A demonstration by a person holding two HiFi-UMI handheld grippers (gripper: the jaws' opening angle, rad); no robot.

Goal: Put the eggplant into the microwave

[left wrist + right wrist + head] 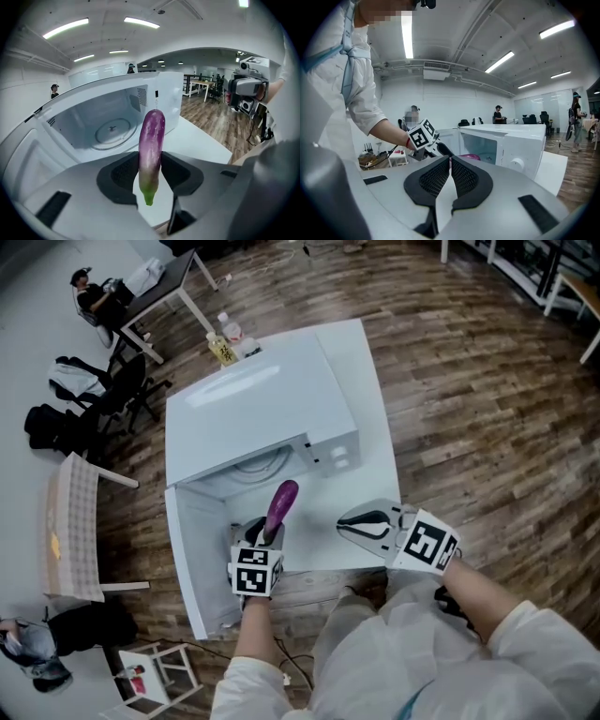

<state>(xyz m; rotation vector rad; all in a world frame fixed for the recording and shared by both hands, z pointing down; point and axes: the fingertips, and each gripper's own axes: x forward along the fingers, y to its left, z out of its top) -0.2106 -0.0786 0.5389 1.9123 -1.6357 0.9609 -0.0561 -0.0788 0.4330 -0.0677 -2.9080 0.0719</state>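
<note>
Wood-plank flooring surrounds a white surface (377, 442) bearing a white microwave (262, 409) with its door swung open. From the head view, the left tongs (265, 531) hold a purple eggplant (280, 507) just in front of the open cavity. The right tongs (361, 523) hover apart to the right, over the surface.

From the left gripper view, both pads press the eggplant's (152, 150) sides. Its green stem hangs nearest the camera and its purple end points toward the turntable (111, 131) inside.

From the right gripper view, the right tongs (450, 176) are closed together with nothing between them, facing the microwave (506, 145) and the left tongs (436, 149).
</note>
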